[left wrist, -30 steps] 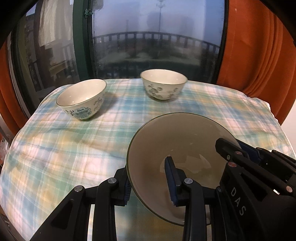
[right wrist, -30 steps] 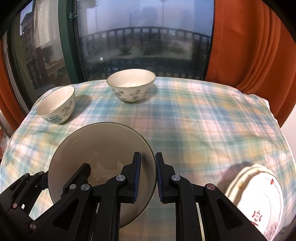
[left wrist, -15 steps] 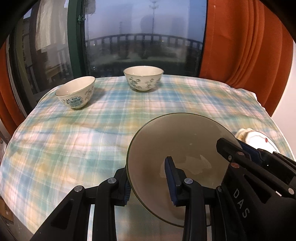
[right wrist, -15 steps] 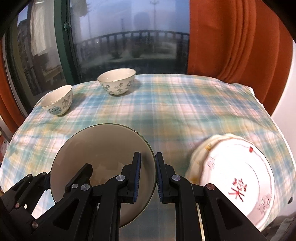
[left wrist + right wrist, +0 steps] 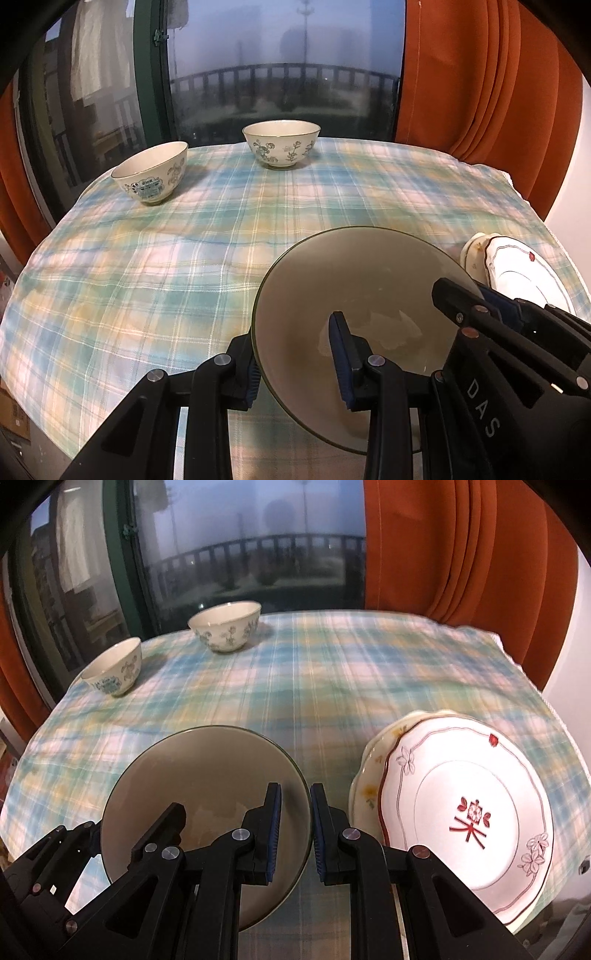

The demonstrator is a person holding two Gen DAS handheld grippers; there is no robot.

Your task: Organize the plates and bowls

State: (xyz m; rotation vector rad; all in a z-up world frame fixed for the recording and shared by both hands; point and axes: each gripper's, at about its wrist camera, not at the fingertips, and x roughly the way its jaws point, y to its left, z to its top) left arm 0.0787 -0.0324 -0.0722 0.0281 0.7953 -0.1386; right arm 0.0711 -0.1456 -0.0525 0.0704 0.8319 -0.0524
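Note:
A grey-beige plate [image 5: 354, 280] with a thin dark rim hangs just above the cloth, held by both grippers. My left gripper [image 5: 295, 369] is shut on its left rim, one pad under the rim and one inside. My right gripper [image 5: 295, 830] is shut on the right rim of the grey plate [image 5: 207, 775]. Directly to its right lies a stack of plates: a white plate with red markings [image 5: 472, 812] on top of a cream flowered plate [image 5: 369, 790]. Only the edge of the stack [image 5: 517, 273] shows in the left wrist view. Two patterned bowls [image 5: 149, 173] [image 5: 281, 144] stand at the far left.
The table wears a blue, green and yellow plaid cloth [image 5: 184, 258]. Behind it are a dark window [image 5: 251, 561] and orange curtains [image 5: 461, 554]. The plate stack sits close to the table's right front edge.
Both grippers have carried the grey plate to the right across the table. The plate stack has come fully into the right wrist view, and the bowls have receded to the left.

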